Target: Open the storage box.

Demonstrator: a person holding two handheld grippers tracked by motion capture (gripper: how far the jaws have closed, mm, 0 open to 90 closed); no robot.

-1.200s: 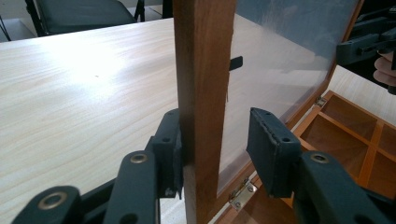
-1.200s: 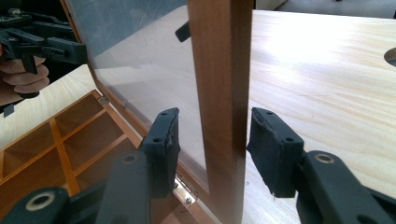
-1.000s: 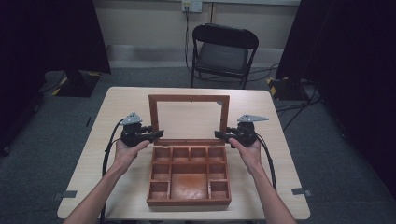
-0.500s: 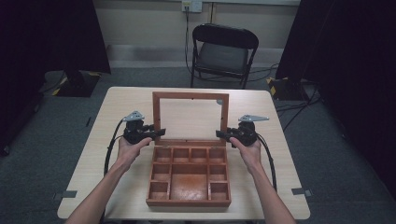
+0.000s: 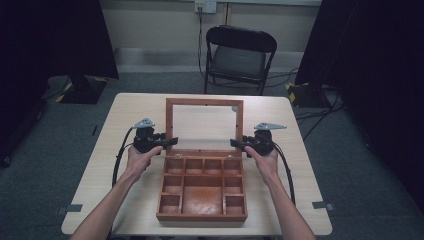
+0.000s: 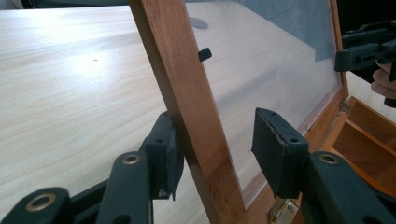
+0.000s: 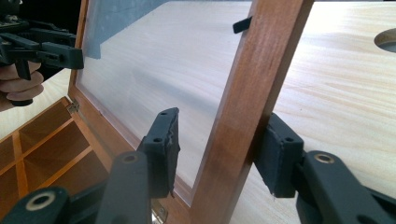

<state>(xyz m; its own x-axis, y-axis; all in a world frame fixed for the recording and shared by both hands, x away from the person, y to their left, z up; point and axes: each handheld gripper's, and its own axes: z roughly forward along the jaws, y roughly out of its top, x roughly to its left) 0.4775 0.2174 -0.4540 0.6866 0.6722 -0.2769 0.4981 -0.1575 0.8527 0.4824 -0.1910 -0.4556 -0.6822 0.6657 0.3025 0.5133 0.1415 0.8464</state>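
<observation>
Wooden box sits at the middle of the table near my edge, its glass-paned lid raised. From the high view, the lid stands steeper than a second ago, its top rail farther back from me, and my hands have followed the lid's side rails up. My left gripper is at the lid's left rail, my right gripper at its right rail.

In the left gripper view, my left gripper straddles the rail: one pad touches the wood, the other stands off over the glass, so the jaws are wide.

In the right gripper view, my right gripper matches: the outer pad on the rail, the inner one off the pane.

I can read no writing or labels anywhere.
</observation>
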